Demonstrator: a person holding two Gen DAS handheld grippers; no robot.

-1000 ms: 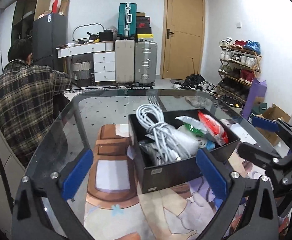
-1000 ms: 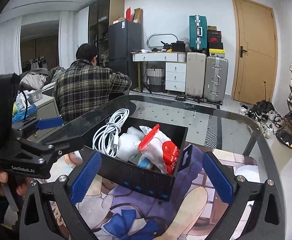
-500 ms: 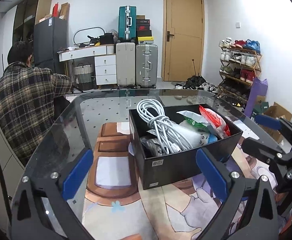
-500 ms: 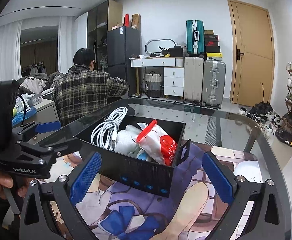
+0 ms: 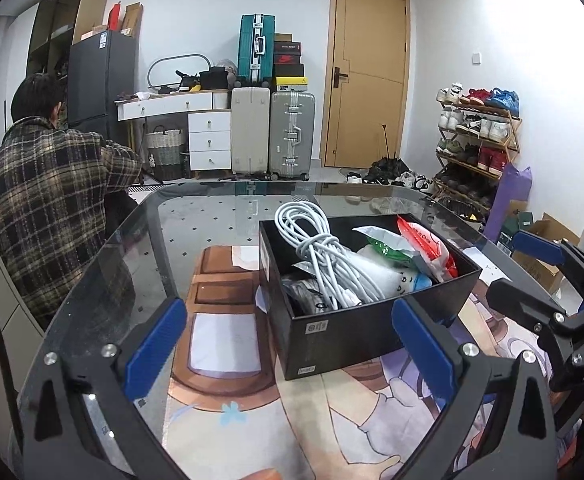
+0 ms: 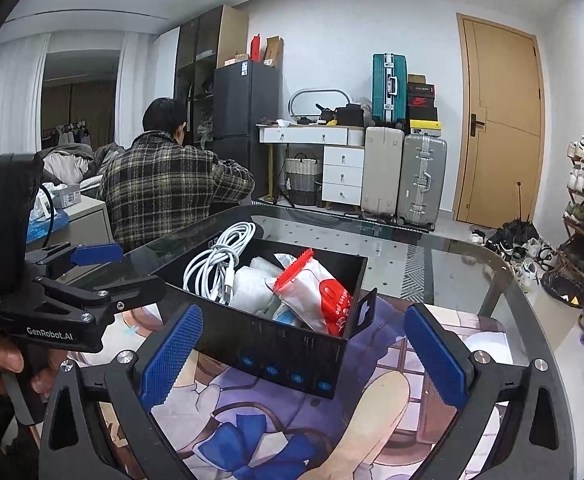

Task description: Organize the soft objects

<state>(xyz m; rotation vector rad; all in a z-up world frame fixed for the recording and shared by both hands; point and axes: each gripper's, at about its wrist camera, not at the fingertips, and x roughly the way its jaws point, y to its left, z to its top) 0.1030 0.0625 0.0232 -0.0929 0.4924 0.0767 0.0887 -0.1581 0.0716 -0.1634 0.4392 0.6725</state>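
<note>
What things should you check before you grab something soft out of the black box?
1. Left gripper open and empty: ok.
2. Right gripper open and empty: ok.
3. Black box resting flat on the table: ok.
4. White cable lying on top of the soft packs: not ok, it may snag.
5. Red and white pack reachable at the top: ok.
6. What lies at the box bottom: cannot tell.
</note>
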